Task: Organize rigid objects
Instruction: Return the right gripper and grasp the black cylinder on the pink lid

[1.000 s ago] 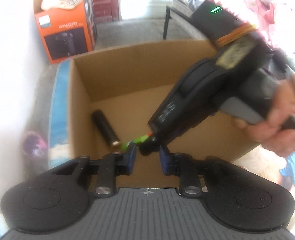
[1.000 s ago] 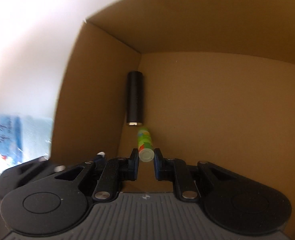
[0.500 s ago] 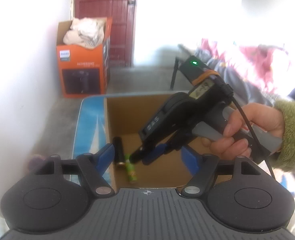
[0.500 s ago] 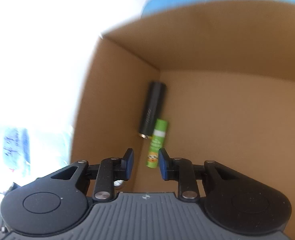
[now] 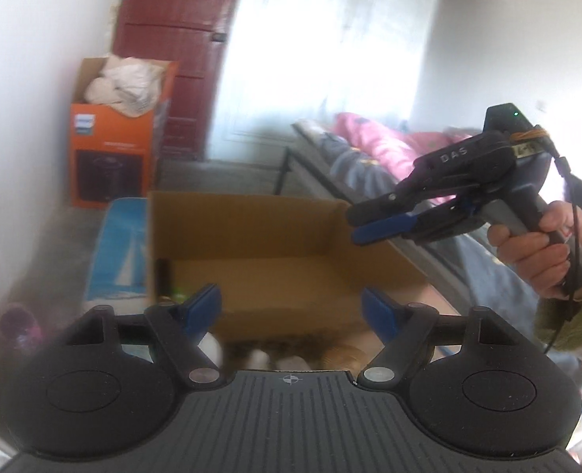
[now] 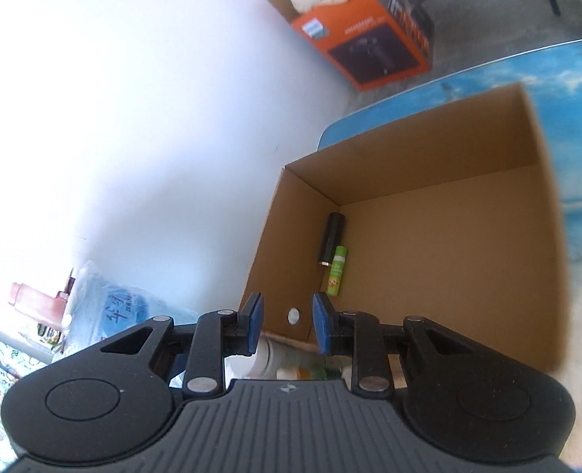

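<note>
Hung empty over the cardboard box (image 6: 429,181), left gripper (image 5: 291,307) opening wide, right gripper (image 6: 285,321) narrowly parted, green tube (image 6: 337,271) beside black cylinder (image 6: 331,239) inside; judged between placements, needing another loose object fetched.

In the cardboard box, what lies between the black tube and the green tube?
Nothing: the black tube and green tube lie side by side, overlapping lengthwise, apparently touching, in the right wrist view.
</note>
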`<act>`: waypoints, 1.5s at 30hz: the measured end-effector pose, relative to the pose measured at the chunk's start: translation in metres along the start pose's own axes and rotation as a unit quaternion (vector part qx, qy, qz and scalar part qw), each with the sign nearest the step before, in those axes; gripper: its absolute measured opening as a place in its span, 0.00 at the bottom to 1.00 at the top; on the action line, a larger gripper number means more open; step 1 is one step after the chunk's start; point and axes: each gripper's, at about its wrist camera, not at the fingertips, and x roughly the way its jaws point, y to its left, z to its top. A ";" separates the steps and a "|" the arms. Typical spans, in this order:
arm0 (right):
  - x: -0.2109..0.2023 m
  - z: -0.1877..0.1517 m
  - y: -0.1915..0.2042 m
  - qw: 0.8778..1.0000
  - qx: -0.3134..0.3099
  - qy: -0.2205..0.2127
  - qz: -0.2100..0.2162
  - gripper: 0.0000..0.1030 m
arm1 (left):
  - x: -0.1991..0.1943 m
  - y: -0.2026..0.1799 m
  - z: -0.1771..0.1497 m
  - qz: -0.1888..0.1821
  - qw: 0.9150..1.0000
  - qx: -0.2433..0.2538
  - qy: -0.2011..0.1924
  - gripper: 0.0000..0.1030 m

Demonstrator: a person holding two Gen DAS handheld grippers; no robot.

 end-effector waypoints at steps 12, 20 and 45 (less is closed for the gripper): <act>-0.017 -0.109 -0.053 0.995 0.026 -0.070 -0.065 0.34 | 0.066 -0.068 -0.070 -0.080 0.988 0.022 0.133 0.69; 0.006 -0.133 -0.072 0.994 0.066 -0.045 -0.074 0.30 | 0.079 -0.084 -0.095 -0.091 0.983 0.015 0.158 0.56; 0.000 -0.127 -0.076 0.992 0.025 -0.094 -0.080 0.32 | 0.102 -0.075 -0.096 -0.087 0.981 -0.019 0.172 0.51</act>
